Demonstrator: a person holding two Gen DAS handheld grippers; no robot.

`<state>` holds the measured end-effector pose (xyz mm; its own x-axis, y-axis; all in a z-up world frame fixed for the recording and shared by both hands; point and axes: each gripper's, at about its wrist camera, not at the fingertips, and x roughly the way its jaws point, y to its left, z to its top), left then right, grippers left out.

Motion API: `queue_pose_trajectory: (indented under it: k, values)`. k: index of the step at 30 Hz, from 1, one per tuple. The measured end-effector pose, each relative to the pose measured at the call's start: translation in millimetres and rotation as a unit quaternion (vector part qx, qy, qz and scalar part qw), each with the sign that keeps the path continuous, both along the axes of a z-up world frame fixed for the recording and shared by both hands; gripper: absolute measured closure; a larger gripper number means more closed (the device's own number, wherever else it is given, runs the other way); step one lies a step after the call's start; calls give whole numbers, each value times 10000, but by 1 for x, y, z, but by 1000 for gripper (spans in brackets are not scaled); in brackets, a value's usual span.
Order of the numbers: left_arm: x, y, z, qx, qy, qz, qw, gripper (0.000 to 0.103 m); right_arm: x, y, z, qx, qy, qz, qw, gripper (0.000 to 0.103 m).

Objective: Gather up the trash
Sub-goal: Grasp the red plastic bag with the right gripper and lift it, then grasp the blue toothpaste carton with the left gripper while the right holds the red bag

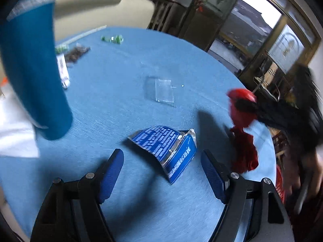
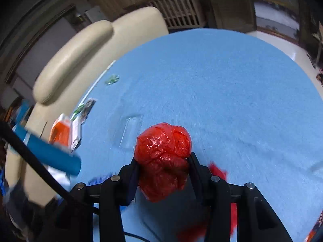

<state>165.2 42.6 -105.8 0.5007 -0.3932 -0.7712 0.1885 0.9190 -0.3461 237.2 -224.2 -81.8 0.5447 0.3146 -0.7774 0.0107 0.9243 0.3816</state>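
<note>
The left gripper [image 1: 162, 171] hangs over the round blue worktop [image 1: 125, 92] with its 2 fingers [image 1: 111, 173] spread wide and nothing between them. Just ahead of the gap, slightly toward the right finger, lies a torn blue snack wrapper [image 1: 167, 149], flat on the cloth with its foil lining showing at the torn edge. Farther ahead of the fingers sits a clear plastic wrapper [image 1: 160, 89], and well beyond it, toward the far rim, a green wrapper [image 1: 112, 39] and a dark pile of scraps [image 1: 76, 52], too blurred to identify.

The right gripper [image 2: 164, 165] has its 2 fingers [image 2: 194, 167] closed against a bunched red plastic bag [image 2: 163, 157], which bulges up and forward out of the grip. In the left wrist view the same bag hangs down past the right finger, near the worktop's edge. A blue cylinder [image 2: 50, 153] juts in to the left of the right gripper's fingers, probably a sleeve or tube.
</note>
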Motion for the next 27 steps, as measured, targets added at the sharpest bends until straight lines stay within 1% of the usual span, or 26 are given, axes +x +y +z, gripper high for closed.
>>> queue_pose_trajectory:
  k: [2,4,7,10,13,14,15,16,17,18,20,21,22,23,25,27]
  values:
    - [7,-3,-6,-31,143,142,9998,24,-22,-4,3,13,-186,111,9998,55]
    - [13,-5,-12,-145,324,306,9989,24,-46,-9,7,29,-381,200,9991,55]
    - [16,-11,-14,-172,453,552,9973,24,-68,-12,6,-36,-551,250,9982,55]
    - [24,-22,-18,-143,615,712,9955,24,-92,-22,3,15,-643,248,9976,55]
    - [27,-28,-22,-67,747,740,9944,24,-104,-31,-4,108,-645,191,9977,55]
    - [29,-28,-24,-50,779,724,9943,26,-108,-34,-5,130,-639,172,9977,55]
    - [29,-28,-23,0,724,707,9949,30,-112,-37,-7,155,-628,163,9978,55]
    - [29,-27,-23,65,726,632,9953,39,-117,-41,-8,183,-613,155,9978,55]
    - [30,-26,-24,134,725,580,9956,44,-121,-45,-8,188,-615,143,9978,55]
    - [30,-25,-23,222,687,495,9962,45,-127,-49,-8,184,-627,126,9978,55]
    - [29,-23,-23,274,735,260,9966,48,-135,-56,-8,211,-658,89,9976,55]
    - [29,-22,-21,289,757,187,9965,57,-138,-60,-9,257,-670,49,9974,55]
    - [28,-21,-19,317,783,62,9964,69,-140,-63,-10,295,-668,20,9973,55]
    - [27,-21,-18,404,818,-26,9958,75,-143,-66,-12,348,-661,-19,9972,55]
    - [23,-22,-17,763,850,-241,9932,79,-145,-68,-14,413,-647,-69,9970,55]
    - [19,-21,-18,869,874,-430,9914,82,-146,-69,-15,471,-652,-69,9967,55]
